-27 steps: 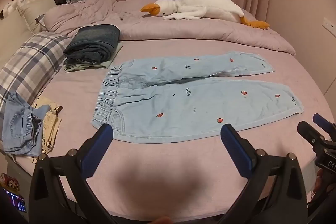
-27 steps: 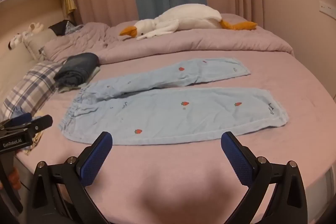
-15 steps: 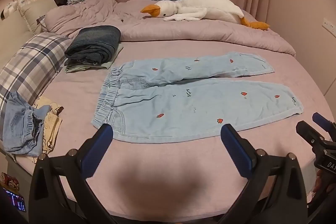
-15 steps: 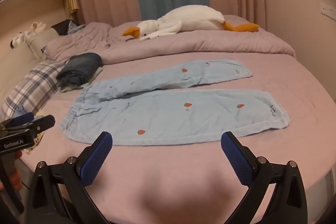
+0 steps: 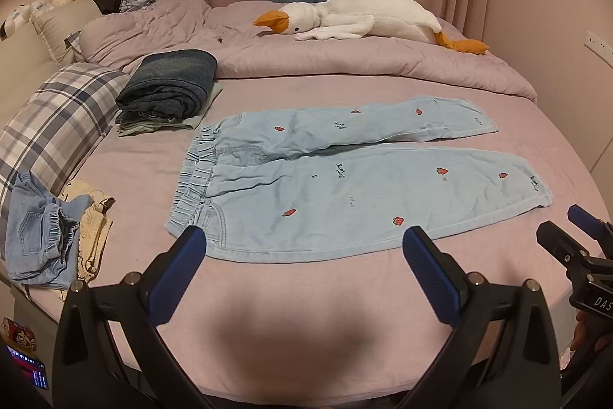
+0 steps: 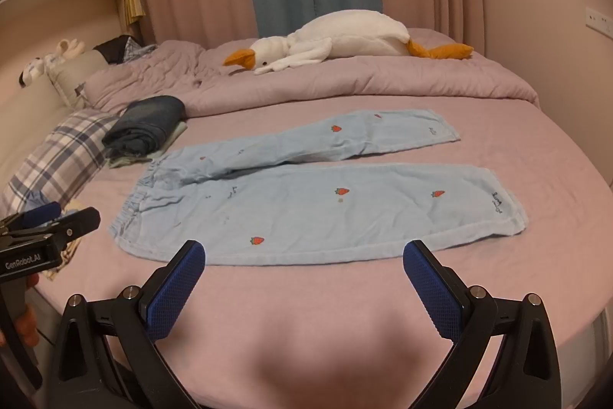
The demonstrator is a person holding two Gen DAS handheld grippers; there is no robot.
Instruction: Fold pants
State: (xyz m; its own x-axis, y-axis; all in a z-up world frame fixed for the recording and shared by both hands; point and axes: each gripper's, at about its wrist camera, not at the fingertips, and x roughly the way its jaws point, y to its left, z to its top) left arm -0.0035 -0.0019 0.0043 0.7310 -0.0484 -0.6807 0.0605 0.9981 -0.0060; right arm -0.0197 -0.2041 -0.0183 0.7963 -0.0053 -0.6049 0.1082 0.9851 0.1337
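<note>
Left tool [image 5: 300, 259] and right tool [image 6: 302, 261] both spread wide and empty above the near edge of the bed [image 5: 306, 313], light blue strawberry-print pants [image 5: 345, 186] lying flat mid-bed, folded dark jeans [image 5: 168, 87] beyond, plush goose [image 5: 360, 18] farthest.

Light blue denim pants [image 5: 345, 186] are dotted with red strawberries. The bed sheet [image 5: 306, 294] and quilt [image 5: 345, 64] are coloured mauve. At 10 o'clock, a pillow [image 5: 53, 129] is checked in grey-blue and white. The plush goose [image 5: 367, 18] is coloured white, its beak orange.
</note>
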